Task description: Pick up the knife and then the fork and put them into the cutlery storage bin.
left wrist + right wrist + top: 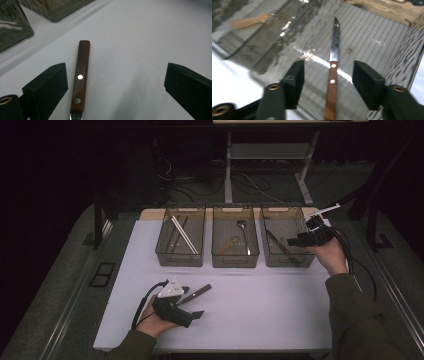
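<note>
Your right tool (327,82) hangs over the right bin (305,261), jaws apart, pressing nothing; a wood-handled knife (332,75) lies on the bin floor below. Your left tool (115,82) stands wide around a second knife's handle (81,75) on the table (260,305).

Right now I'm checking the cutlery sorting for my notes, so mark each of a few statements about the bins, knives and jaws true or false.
1. The right gripper has open jaws over a knife lying in the right bin. True.
2. The left gripper is clamped on the wooden-handled knife. False: its jaws stand wide apart, the handle lying untouched between them on the table.
3. The middle bin holds a spoon. True.
4. All three bins are empty. False: each holds utensils.
</note>
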Tool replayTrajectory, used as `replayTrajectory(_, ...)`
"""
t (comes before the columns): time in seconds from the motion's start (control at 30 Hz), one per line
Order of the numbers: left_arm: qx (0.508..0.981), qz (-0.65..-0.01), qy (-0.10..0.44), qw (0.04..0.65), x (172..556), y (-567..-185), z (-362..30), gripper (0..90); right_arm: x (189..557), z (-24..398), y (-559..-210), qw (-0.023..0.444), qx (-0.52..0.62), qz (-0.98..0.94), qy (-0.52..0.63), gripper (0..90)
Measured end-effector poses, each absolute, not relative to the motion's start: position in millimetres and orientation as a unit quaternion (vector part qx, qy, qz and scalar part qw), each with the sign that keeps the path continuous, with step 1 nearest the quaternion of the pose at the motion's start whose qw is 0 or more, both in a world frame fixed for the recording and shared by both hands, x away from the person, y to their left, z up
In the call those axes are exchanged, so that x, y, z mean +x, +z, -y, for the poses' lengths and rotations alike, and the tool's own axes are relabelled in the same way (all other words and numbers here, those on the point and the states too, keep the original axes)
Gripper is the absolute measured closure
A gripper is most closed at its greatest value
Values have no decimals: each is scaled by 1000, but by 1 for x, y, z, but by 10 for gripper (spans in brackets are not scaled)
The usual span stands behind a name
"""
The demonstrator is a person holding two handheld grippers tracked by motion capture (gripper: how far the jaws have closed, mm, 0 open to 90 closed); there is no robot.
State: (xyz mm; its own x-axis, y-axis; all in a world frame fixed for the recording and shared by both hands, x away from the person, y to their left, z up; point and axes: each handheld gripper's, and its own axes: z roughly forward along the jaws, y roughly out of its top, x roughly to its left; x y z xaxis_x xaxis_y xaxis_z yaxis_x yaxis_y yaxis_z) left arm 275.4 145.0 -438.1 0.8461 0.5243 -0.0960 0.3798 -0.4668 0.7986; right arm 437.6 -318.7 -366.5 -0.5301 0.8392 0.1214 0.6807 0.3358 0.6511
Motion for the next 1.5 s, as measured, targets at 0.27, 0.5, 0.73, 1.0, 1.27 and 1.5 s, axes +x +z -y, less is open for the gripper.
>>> replayTrajectory(0.27, 855, -270, 85, 434, 277, -439, -145, 34, 397, 315, -362, 126, 419, -819, 371, 264)
replayTrajectory(0.5, 857, -274, 90, 426, 279, -438, -146, 34, 359, 315, -368, 113, 389, -818, 409, 203)
replayTrajectory(0.73, 858, -277, 95, 422, 280, -438, -147, 34, 326, 309, -383, 133, 367, -818, 423, 172)
replayTrajectory(1.0, 859, -283, 98, 415, 282, -438, -147, 37, 299, 298, -410, 129, 375, -817, 418, 117)
replayTrajectory(1.27, 858, -295, 116, 404, 288, -435, -151, 140, 277, 289, -432, 112, 373, -822, 416, 117)
replayTrajectory(1.5, 860, -307, 108, 393, 303, -434, -158, 431, 267, 285, -435, 110, 359, -828, 416, 118)
